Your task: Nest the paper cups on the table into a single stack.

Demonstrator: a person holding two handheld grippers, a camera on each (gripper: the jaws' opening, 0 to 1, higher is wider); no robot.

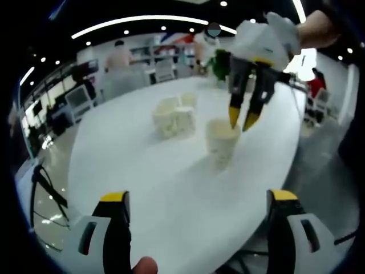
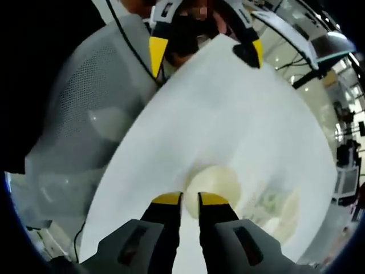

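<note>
On smooth white table [image 1: 142, 188], ribbed paper cups [image 1: 174, 119]

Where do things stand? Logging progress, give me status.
Right tongs nearly closed at near paper cup rim, grip unconfirmed. Left tongs open, empty, held back. Other cups clustered behind on table, unstacked. Nothing in the way.

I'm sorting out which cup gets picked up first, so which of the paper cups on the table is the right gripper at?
The lone paper cup standing apart, nearer the left gripper's camera. The right gripper has its tips at that cup's rim; the cluster of cups sits farther back on the white table, untouched.
</note>
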